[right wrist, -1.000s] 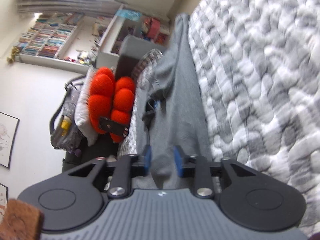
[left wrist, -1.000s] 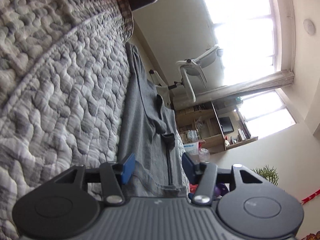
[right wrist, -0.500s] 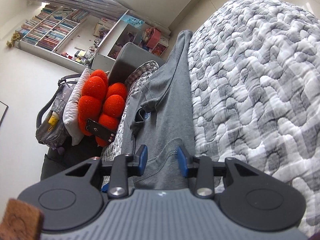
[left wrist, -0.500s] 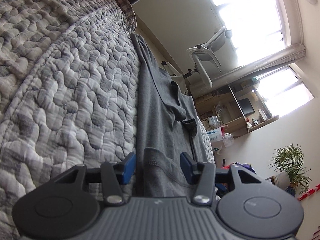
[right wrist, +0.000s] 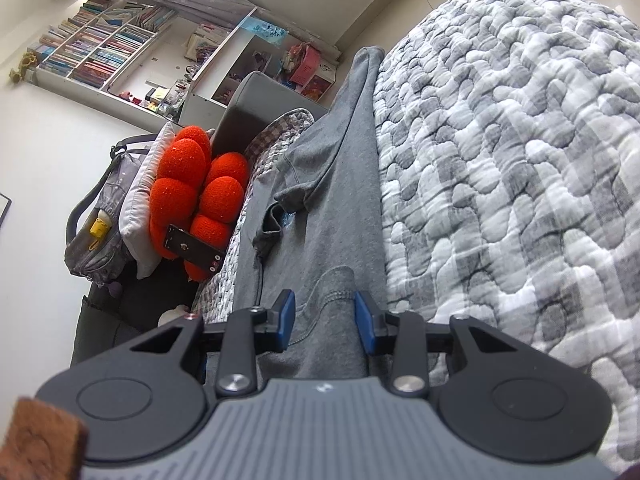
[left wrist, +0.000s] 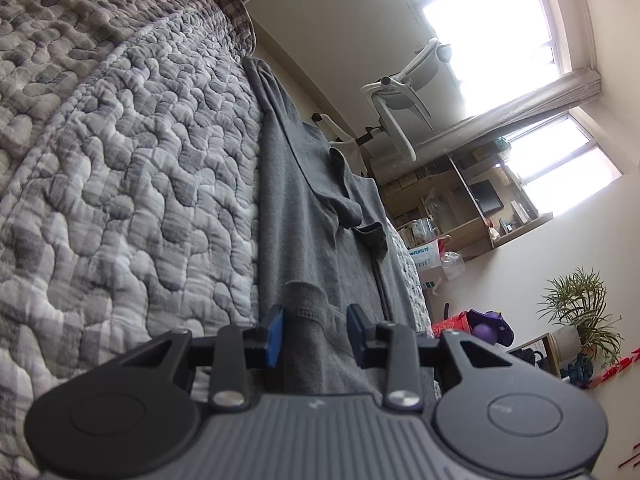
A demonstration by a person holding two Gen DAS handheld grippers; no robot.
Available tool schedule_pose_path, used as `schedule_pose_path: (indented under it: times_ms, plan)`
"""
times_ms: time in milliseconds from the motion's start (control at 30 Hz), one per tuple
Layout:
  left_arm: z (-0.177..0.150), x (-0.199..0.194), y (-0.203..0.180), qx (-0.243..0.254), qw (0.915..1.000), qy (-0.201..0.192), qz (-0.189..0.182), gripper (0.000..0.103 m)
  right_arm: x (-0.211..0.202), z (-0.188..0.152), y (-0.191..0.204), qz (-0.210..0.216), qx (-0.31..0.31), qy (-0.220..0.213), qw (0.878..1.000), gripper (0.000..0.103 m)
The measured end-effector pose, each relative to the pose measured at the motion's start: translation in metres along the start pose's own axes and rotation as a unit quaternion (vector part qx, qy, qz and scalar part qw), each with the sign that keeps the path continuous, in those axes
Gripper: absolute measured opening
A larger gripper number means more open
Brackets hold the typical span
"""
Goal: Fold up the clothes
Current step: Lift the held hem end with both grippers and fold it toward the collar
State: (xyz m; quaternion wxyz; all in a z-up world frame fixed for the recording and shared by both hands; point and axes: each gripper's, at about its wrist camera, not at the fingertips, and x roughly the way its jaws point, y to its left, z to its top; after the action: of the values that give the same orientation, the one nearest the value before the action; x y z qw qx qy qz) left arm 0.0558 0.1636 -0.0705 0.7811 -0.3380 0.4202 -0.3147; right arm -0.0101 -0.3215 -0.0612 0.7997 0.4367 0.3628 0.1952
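Observation:
A grey T-shirt (left wrist: pixel 304 184) lies stretched along the edge of a bed covered by a grey-white quilt (left wrist: pixel 140 180). In the left wrist view a raised fold of its hem stands between the blue pads of my left gripper (left wrist: pixel 316 332). Its jaws are closing; the left pad touches the fold and a gap remains at the right pad. Seen from the other end, the same shirt (right wrist: pixel 332 200) has a hem ridge between the pads of my right gripper (right wrist: pixel 325 320). Those jaws stand partly apart and I see no squeeze on the cloth.
An orange bobbled cushion (right wrist: pixel 196 192) with a black phone (right wrist: pixel 194 248) leaning on it sits at the bed's head, beside a grey bag (right wrist: pixel 96 224). Past the bed edge are a white office chair (left wrist: pixel 404 108), shelves and a potted plant (left wrist: pixel 580 308). The quilt (right wrist: pixel 500 160) spreads wide beside the shirt.
The left jaws have narrowed around the hem, which now rises as a fold between the pads. Both views have rolled a little. The right jaws keep the same width.

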Motion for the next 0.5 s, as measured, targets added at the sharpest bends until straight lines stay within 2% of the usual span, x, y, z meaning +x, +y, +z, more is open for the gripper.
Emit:
schedule_pose_path:
  times_ms: [133,233,300,367,500]
  plan:
    - [-0.001,0.003,-0.002,0.014,0.9999,0.001,0.006,0.03,0.005,-0.002,-0.001,0.003,-0.001,0.009,1.0,0.036]
    - [0.0,0.006,-0.001,0.019,0.9997,-0.001,0.013,0.018,0.008,-0.003,0.001,-0.001,-0.012,0.006,1.0,0.03]
    - [0.001,0.008,0.001,0.015,0.9998,-0.001,0.015,0.011,0.01,-0.004,0.003,-0.008,-0.026,0.002,1.0,0.02]
    - [0.003,0.009,0.004,0.01,0.9999,-0.001,0.014,0.009,0.014,-0.006,0.007,-0.019,-0.041,-0.001,0.999,0.013]
    - [0.005,0.01,0.008,-0.002,1.0,-0.006,0.002,0.008,0.015,-0.007,0.009,-0.024,-0.057,-0.011,0.998,0.01]
